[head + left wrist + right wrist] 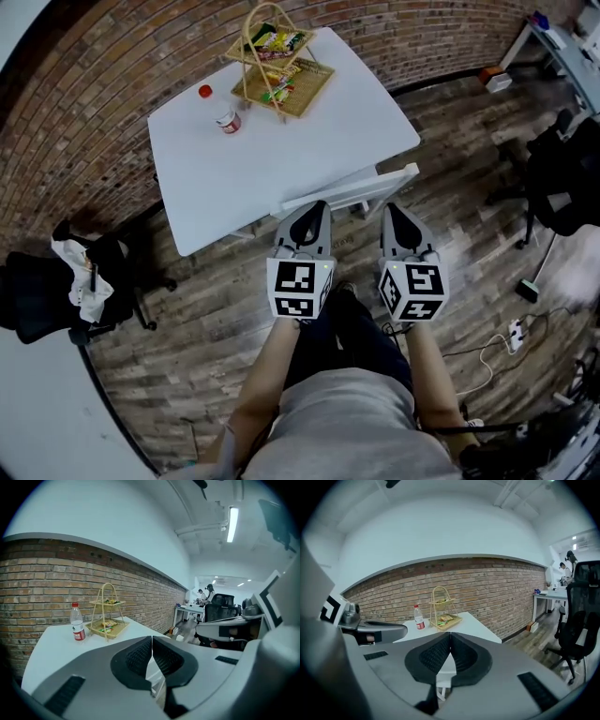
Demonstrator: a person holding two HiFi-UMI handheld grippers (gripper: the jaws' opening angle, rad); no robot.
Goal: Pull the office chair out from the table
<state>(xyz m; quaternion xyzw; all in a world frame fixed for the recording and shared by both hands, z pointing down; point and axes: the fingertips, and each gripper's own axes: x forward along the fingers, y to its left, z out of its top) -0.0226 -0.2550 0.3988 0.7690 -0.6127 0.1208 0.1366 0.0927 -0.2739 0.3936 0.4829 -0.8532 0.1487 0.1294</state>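
A white chair (349, 194) is tucked under the near edge of the white table (234, 178); only its slim backrest top shows. My left gripper (316, 209) is shut and holds nothing, its tip just over the left part of that backrest. My right gripper (391, 212) is likewise shut and empty, just off the backrest's right end. In the left gripper view the pressed-together jaws (152, 641) point across the tabletop, with bits of white chair frame (157, 682) below them. The right gripper view shows the same shut jaws (450, 637) above the chair frame (444, 670).
On the table's far side stand a two-tier wicker snack stand (278, 64) and a water bottle (225, 119). A black office chair with clothes (66, 291) sits at left, another black chair (565, 178) at right. A brick wall runs behind; cables and a power strip (514, 330) lie on the floor.
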